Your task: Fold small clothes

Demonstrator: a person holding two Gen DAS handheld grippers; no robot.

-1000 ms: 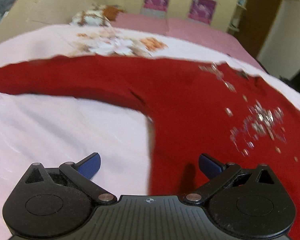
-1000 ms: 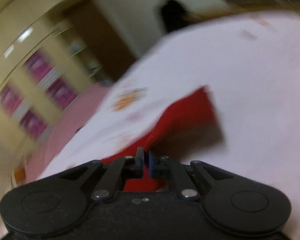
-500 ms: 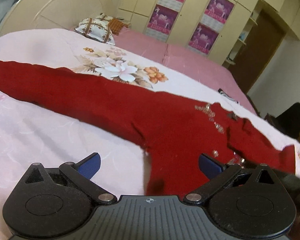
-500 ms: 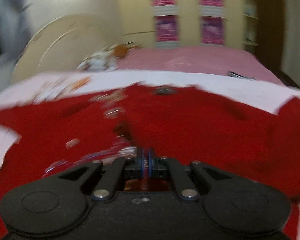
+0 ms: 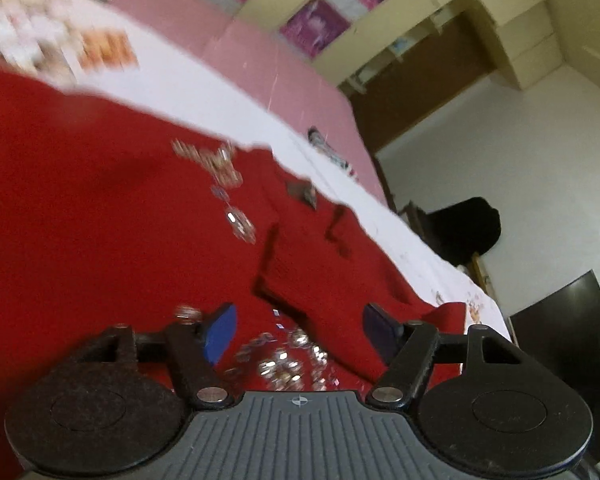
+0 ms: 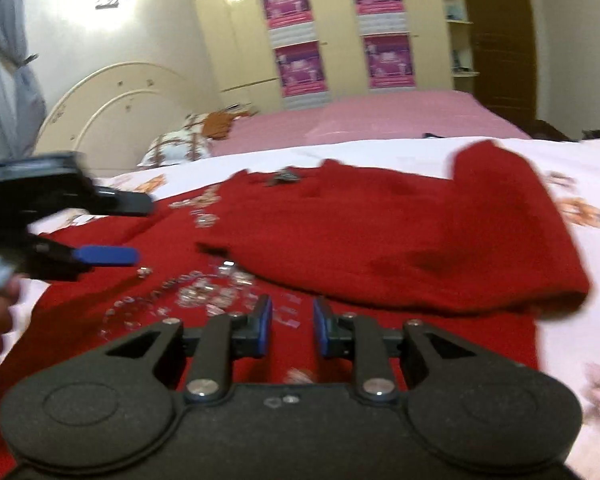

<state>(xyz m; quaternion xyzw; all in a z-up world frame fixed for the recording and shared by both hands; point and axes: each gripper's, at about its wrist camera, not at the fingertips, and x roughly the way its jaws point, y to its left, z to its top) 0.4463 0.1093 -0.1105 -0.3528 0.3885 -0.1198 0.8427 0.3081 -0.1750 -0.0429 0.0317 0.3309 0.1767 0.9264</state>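
A red sweater [image 6: 380, 236] with shiny sequins [image 6: 204, 296] on its chest lies on the white floral bed sheet [image 6: 572, 176]. Its right sleeve [image 6: 512, 216] is folded over the body. My right gripper [image 6: 288, 320] is open and empty, just above the sequins. My left gripper [image 5: 300, 328] is open and empty, hovering over the sweater [image 5: 100, 208] near the sequins [image 5: 284, 364]. It also shows in the right wrist view [image 6: 100, 232] at the left, above the other sleeve.
A pink bed cover [image 6: 380, 116] lies behind the sheet, with a patterned pillow [image 6: 180, 144] by the cream headboard [image 6: 112, 104]. Cream wardrobes with purple posters [image 6: 300, 64] stand behind. A dark object [image 5: 468, 228] sits off the bed's right edge.
The right gripper carried the right sleeve across onto the sweater's body and opened, letting it go. The left gripper moved rightward over the chest, staying open.
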